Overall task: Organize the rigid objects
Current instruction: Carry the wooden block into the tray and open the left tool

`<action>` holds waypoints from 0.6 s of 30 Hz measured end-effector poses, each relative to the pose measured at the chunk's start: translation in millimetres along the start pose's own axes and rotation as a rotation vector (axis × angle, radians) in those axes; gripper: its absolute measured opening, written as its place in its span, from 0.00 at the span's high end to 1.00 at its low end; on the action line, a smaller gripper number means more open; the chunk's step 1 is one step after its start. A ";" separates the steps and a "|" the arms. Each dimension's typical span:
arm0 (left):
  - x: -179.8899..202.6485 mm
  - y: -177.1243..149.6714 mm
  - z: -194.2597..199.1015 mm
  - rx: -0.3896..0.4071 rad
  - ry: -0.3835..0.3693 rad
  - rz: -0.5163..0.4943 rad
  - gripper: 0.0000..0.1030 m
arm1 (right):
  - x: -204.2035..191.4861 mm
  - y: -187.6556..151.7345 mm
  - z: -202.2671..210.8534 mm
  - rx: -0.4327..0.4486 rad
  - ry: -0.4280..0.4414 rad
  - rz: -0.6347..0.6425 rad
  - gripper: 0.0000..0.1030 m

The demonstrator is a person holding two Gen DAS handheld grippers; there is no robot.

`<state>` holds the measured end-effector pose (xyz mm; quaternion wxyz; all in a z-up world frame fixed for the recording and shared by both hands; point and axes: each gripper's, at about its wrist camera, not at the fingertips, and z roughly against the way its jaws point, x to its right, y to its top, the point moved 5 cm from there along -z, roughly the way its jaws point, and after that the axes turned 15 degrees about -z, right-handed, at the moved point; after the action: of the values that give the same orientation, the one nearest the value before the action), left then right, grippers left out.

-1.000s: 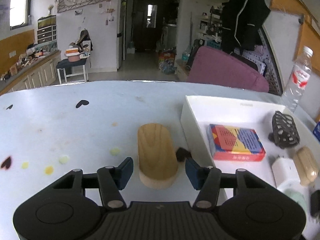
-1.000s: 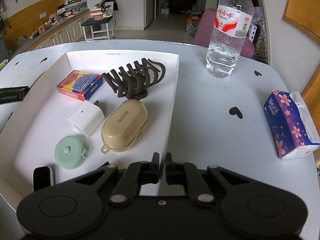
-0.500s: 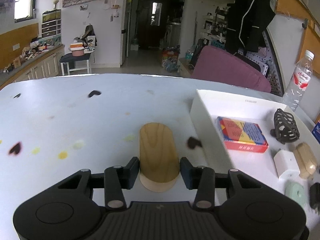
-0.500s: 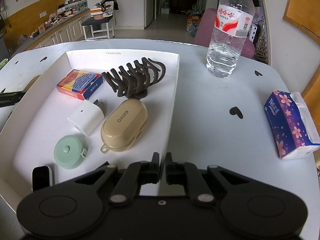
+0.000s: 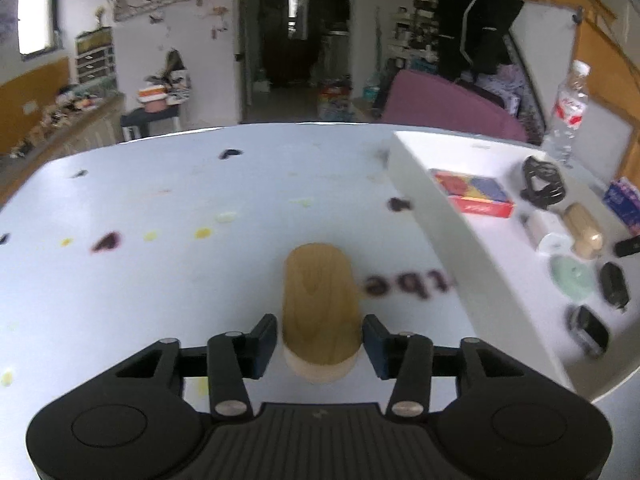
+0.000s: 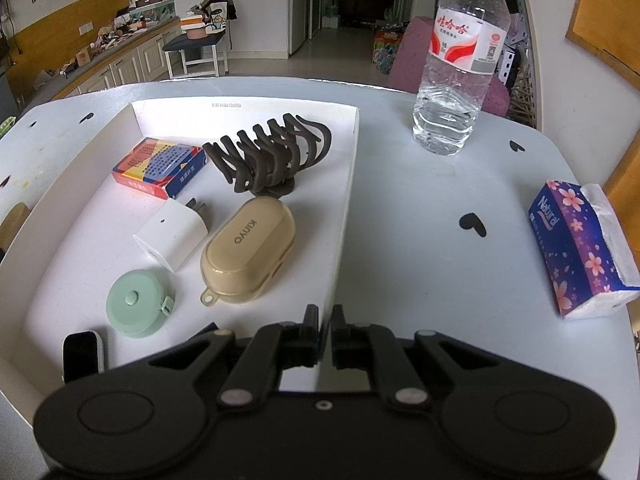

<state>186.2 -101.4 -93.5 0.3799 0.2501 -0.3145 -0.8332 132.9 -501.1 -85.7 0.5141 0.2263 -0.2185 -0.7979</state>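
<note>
My left gripper (image 5: 320, 344) has its jaws clamped on the near end of a rounded wooden block (image 5: 320, 300), held over the white surface (image 5: 160, 260) just left of the white tray (image 5: 460, 248). My right gripper (image 6: 325, 338) has its jaws drawn together with only a slit between them, holding nothing, over the tray's near right wall. Largest to smallest: a water bottle (image 6: 460, 60) with a red and white label in Chinese characters stands beyond the tray; a purple tissue pack (image 6: 576, 248) reads "Natural". In the tray lie a brown claw hair clip (image 6: 272, 160), a beige case (image 6: 248, 248) marked "KINYO", a colourful card box (image 6: 160, 166), a white charger plug (image 6: 172, 236) and a green tape measure (image 6: 136, 308).
</note>
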 end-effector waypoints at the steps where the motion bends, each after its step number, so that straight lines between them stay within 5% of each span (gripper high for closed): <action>1: -3.1 -2.8 0.8 -0.005 0.023 -0.001 0.40 | 0.0 0.0 0.0 0.000 0.000 0.000 0.94; 12: -60.6 -14.3 -13.5 -0.070 0.235 0.134 0.37 | -0.3 -1.8 -3.9 -0.003 -0.004 0.006 0.94; 16: -58.5 -11.3 -12.2 -0.021 0.178 0.179 0.06 | -0.4 -1.7 -4.7 -0.006 -0.002 0.005 0.94; 18: -46.1 -8.1 -11.7 0.001 0.140 0.126 0.01 | -0.7 -2.0 -6.0 -0.009 -0.004 0.007 0.94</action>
<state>217.1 -64.7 -99.0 0.4527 0.2875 -0.3025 -0.7880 135.3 -500.4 -91.6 0.5175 0.2218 -0.2169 -0.7975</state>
